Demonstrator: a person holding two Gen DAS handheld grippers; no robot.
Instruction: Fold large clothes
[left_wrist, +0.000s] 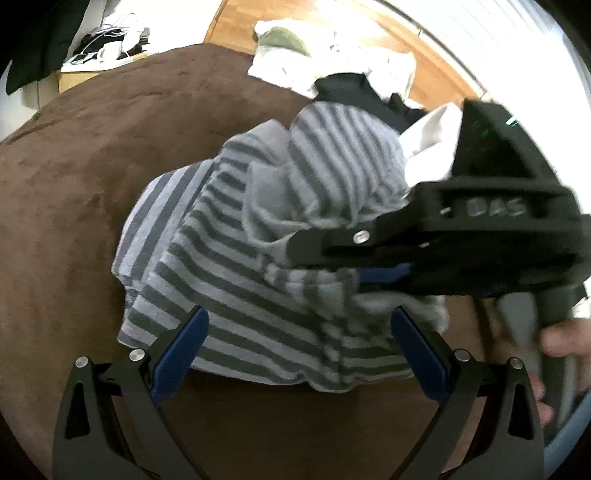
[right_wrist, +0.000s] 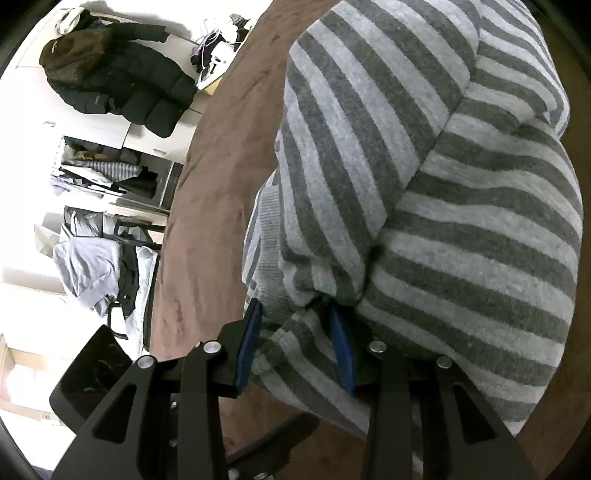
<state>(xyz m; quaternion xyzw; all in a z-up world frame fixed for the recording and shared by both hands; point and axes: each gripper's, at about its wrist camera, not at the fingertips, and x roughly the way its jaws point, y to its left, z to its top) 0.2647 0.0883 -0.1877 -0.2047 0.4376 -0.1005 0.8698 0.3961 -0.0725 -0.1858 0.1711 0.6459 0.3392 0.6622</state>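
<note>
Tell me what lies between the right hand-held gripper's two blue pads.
A bunched fold of the striped sweater sits pinched in the right hand-held gripper, seen in the right wrist view.

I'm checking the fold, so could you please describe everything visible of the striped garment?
The striped garment is soft knit with light and dark grey bands and plain grey ribbed trim. It lies bunched in overlapping folds on the brown fuzzy surface. The right gripper is shut on a gathered fold; the left gripper hovers open at its near edge.

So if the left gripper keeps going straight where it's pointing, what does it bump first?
Probably the striped sweater; the open left gripper points down at its near edge.
</note>
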